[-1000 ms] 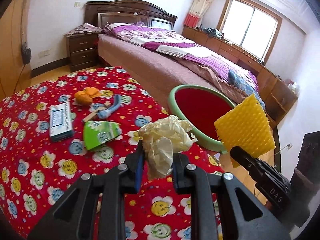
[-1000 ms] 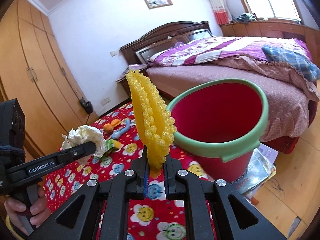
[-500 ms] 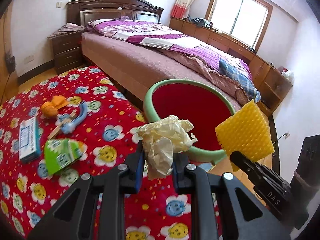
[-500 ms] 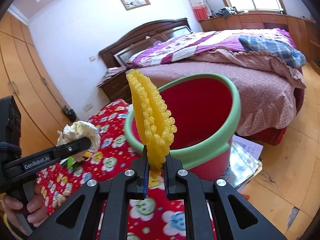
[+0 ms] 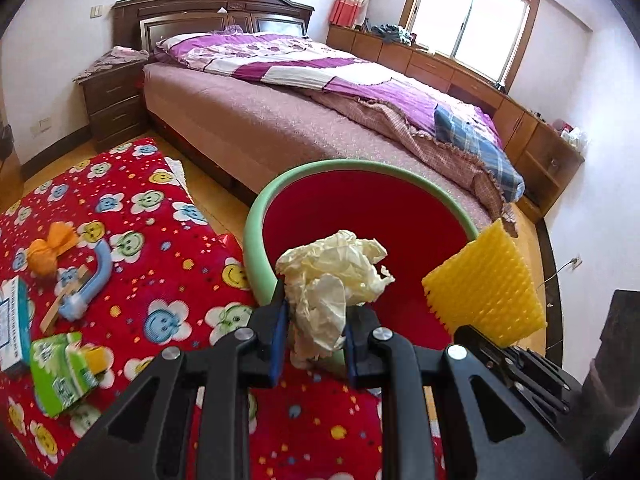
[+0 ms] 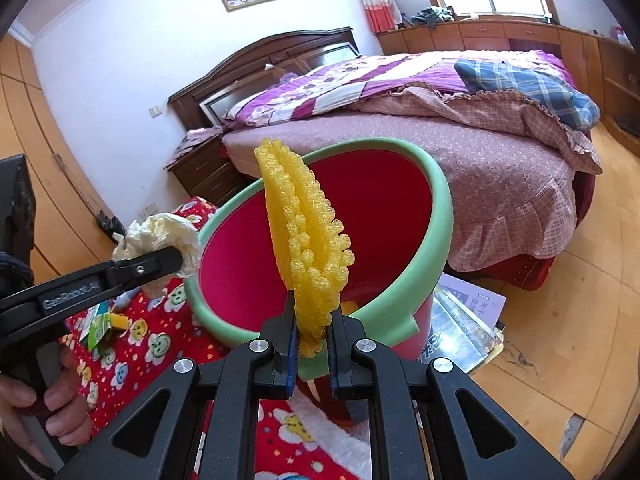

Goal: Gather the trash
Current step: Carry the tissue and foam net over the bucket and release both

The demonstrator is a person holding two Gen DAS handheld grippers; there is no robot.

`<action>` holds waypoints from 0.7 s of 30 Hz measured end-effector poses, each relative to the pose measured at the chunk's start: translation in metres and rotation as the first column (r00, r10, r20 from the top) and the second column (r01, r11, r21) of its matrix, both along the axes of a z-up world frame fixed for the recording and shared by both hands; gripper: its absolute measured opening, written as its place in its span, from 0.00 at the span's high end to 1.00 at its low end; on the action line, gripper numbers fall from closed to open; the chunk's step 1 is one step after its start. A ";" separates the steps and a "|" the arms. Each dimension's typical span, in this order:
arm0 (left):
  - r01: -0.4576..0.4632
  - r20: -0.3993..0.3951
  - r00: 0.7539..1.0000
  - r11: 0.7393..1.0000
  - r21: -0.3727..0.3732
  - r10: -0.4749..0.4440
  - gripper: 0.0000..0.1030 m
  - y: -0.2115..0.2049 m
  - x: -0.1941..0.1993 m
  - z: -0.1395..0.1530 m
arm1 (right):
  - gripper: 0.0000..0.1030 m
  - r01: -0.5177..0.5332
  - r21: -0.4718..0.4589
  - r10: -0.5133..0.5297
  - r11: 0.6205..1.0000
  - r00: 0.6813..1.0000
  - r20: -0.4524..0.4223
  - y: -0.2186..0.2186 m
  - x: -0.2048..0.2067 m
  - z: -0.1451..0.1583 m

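My left gripper (image 5: 314,320) is shut on a crumpled cream paper wad (image 5: 334,276), held at the near rim of a red bucket with a green rim (image 5: 256,236). My right gripper (image 6: 312,332) is shut on a yellow foam net (image 6: 306,240), standing upright over the same bucket (image 6: 442,216). In the left wrist view the foam net (image 5: 484,284) hangs at the bucket's right side. From the right wrist view the paper wad (image 6: 160,232) sits left of the bucket, in the left gripper (image 6: 176,258).
A red smiley-print cloth (image 5: 160,248) carries a green carton (image 5: 60,372), a blue handle piece (image 5: 92,284), an orange wrapper (image 5: 48,252) and a white-blue box (image 5: 12,320). A bed (image 5: 320,112) stands behind the bucket. Magazines (image 6: 464,320) lie on the wood floor.
Both grippers have moved toward the bucket with their loads; it now looms larger and fills the middle of both views. The table items slid left in the left wrist view.
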State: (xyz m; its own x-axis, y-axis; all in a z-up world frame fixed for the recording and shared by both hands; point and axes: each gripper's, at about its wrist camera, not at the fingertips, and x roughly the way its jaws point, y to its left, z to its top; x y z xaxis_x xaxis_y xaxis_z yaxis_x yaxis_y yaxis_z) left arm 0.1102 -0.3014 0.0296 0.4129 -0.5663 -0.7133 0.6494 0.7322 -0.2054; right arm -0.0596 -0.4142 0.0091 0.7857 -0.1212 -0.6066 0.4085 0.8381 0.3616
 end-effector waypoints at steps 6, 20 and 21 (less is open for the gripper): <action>-0.018 -0.018 1.000 1.000 0.016 0.018 0.77 -0.007 0.010 -0.012 | 0.87 -0.008 0.008 0.008 1.000 1.000 -0.004 -0.007 0.009 -0.004; -0.025 -0.036 0.999 1.000 -0.003 0.025 0.60 -0.004 0.010 -0.012 | 0.78 -0.011 0.025 0.011 1.000 1.000 0.009 -0.010 0.010 -0.006; -0.025 -0.037 0.999 1.000 -0.004 0.025 0.60 -0.003 0.009 -0.011 | 0.76 -0.013 0.027 0.013 1.000 1.000 0.012 -0.010 0.010 -0.005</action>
